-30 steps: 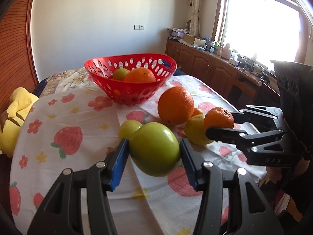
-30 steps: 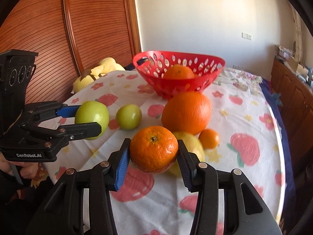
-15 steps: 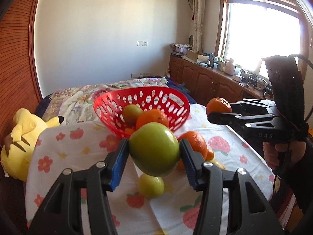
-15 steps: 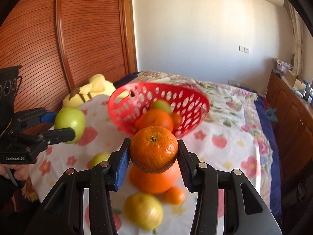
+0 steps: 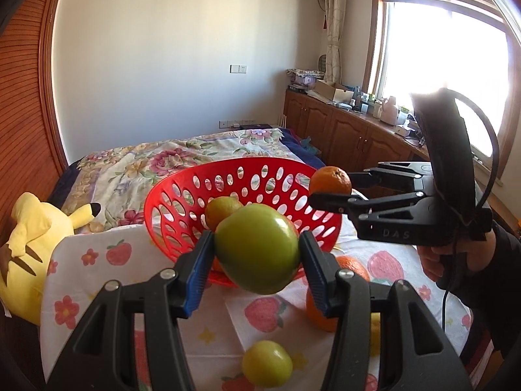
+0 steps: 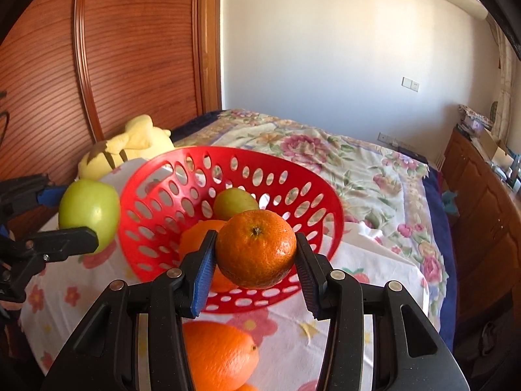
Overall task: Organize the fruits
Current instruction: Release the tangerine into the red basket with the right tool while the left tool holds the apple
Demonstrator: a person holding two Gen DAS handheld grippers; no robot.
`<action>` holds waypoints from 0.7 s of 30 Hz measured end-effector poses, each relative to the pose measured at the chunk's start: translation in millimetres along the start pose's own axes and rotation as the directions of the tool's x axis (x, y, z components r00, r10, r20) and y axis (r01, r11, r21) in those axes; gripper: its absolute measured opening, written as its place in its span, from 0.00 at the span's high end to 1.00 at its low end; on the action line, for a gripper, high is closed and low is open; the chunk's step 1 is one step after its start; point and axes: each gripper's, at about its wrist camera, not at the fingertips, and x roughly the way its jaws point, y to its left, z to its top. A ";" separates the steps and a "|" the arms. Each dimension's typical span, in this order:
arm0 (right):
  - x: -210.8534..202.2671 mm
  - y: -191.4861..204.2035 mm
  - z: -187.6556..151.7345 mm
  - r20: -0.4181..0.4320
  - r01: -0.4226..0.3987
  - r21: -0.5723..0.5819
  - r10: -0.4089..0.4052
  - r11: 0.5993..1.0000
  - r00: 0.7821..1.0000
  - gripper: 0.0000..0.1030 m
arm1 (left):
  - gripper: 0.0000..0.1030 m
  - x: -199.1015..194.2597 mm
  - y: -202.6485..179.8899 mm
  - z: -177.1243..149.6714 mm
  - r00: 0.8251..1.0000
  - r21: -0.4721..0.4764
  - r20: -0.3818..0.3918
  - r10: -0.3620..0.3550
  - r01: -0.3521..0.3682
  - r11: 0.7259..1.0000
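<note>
My left gripper (image 5: 257, 257) is shut on a green apple (image 5: 257, 249), held in the air just in front of the red perforated basket (image 5: 182, 202). My right gripper (image 6: 255, 257) is shut on a small orange mandarin (image 6: 255, 249), held at the basket's near rim (image 6: 156, 234). Inside the basket lie a yellow-green fruit (image 6: 236, 202) and an orange (image 6: 195, 238). In the left wrist view the right gripper (image 5: 329, 192) carries the mandarin (image 5: 330, 181) at the basket's right rim. The right wrist view shows the apple (image 6: 89, 211) left of the basket.
On the strawberry-print cloth (image 5: 94, 260) lie a small green fruit (image 5: 267, 363) and a big orange (image 6: 218, 355), close under the grippers. A yellow plush toy (image 5: 29, 247) sits at the left. A flowered bedspread (image 6: 342, 163) lies behind, wooden cabinets (image 5: 351, 137) to the right.
Both grippers have risen and moved forward with their fruit, from low over the cloth to the basket. The basket now looms larger and closer in both views.
</note>
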 end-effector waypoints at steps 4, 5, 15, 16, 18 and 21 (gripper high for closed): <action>14.3 4.3 -0.3 -0.028 0.018 -0.038 -0.019 0.999 0.999 0.55 | 0.50 14.8 4.7 7.2 1.000 0.001 -0.011 0.007 -0.007 1.000; 17.3 5.4 -1.2 -0.036 0.027 -0.051 -0.029 0.998 0.999 0.55 | 0.50 18.4 6.8 8.7 1.000 0.000 -0.013 0.010 -0.010 1.000; 38.0 -2.3 -5.2 -0.098 0.034 -0.039 -0.037 0.999 0.994 0.54 | 0.50 46.3 22.6 17.5 0.999 -0.008 -0.038 0.035 -0.035 0.999; 38.1 -1.5 -4.9 -0.098 0.031 -0.042 -0.035 0.999 0.995 0.54 | 0.50 48.4 23.4 17.9 0.998 -0.007 -0.040 0.037 -0.037 0.999; 39.1 -0.1 -4.1 -0.101 0.028 -0.050 -0.033 0.998 0.994 0.54 | 0.50 52.3 24.6 18.3 0.998 -0.009 -0.045 0.039 -0.039 0.999; 39.2 1.9 -4.1 -0.098 0.030 -0.056 -0.036 0.998 0.995 0.51 | 0.50 57.1 25.6 16.9 0.998 -0.015 -0.052 0.043 -0.044 0.999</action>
